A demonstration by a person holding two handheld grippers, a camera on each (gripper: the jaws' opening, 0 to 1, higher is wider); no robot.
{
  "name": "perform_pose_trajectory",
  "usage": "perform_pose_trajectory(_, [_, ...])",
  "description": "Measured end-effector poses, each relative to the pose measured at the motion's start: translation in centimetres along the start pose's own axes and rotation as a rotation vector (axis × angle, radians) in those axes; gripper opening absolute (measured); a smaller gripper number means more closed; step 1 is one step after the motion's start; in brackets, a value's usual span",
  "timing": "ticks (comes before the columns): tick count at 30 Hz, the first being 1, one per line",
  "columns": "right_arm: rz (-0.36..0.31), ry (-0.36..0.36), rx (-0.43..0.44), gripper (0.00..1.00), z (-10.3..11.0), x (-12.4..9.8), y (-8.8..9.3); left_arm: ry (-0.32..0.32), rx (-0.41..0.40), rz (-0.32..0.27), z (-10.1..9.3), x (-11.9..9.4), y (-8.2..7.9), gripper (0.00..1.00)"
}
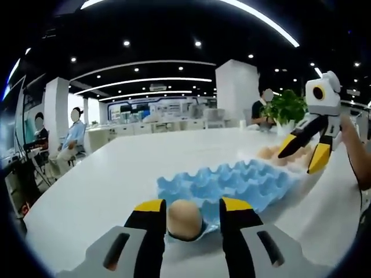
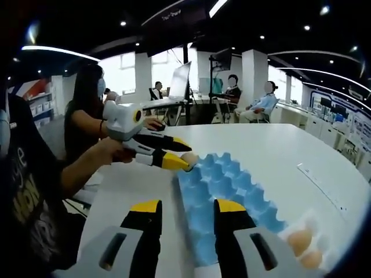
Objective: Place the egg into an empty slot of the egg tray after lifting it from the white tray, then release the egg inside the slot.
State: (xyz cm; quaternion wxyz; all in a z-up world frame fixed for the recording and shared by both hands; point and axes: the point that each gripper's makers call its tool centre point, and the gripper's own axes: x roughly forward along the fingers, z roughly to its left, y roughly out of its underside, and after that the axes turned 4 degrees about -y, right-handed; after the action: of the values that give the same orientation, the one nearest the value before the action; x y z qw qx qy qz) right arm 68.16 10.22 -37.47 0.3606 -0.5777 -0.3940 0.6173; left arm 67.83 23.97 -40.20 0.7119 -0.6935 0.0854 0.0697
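Note:
A tan egg [image 1: 185, 219] sits in the near corner slot of the blue egg tray [image 1: 243, 182]. It lies between the jaws of my left gripper [image 1: 193, 206], which stand open with a gap beside the egg. From the right gripper view, the left gripper [image 2: 178, 153] is at the blue tray's [image 2: 226, 191] far corner with the egg [image 2: 189, 158] at its tips. My right gripper [image 1: 302, 156] hangs open above more eggs [image 1: 272, 153] in the white tray [image 1: 301, 169]. Its own jaws [image 2: 188, 208] hold nothing; two eggs [image 2: 298, 240] lie in the white tray [image 2: 316, 226] at lower right.
The big white table [image 1: 116, 174] carries both trays. A potted plant [image 1: 287, 107] stands at its far end. A thin strip [image 2: 319, 182] lies on the table beside the blue tray. A person's arm [image 2: 87, 159] holds the left gripper. Other people sit at desks behind.

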Motion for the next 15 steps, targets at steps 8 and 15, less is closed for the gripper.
perform_pose_trajectory(8, [0.003,0.019,-0.001,0.37,-0.4,-1.4,0.6,0.033,0.035,-0.007,-1.3,-0.7,-0.6,0.43])
perform_pose_trajectory(15, [0.008,0.058,-0.015,0.37,-0.1,-2.3,0.8,0.058,0.058,-0.021,-2.5,-0.9,-1.6,0.44])
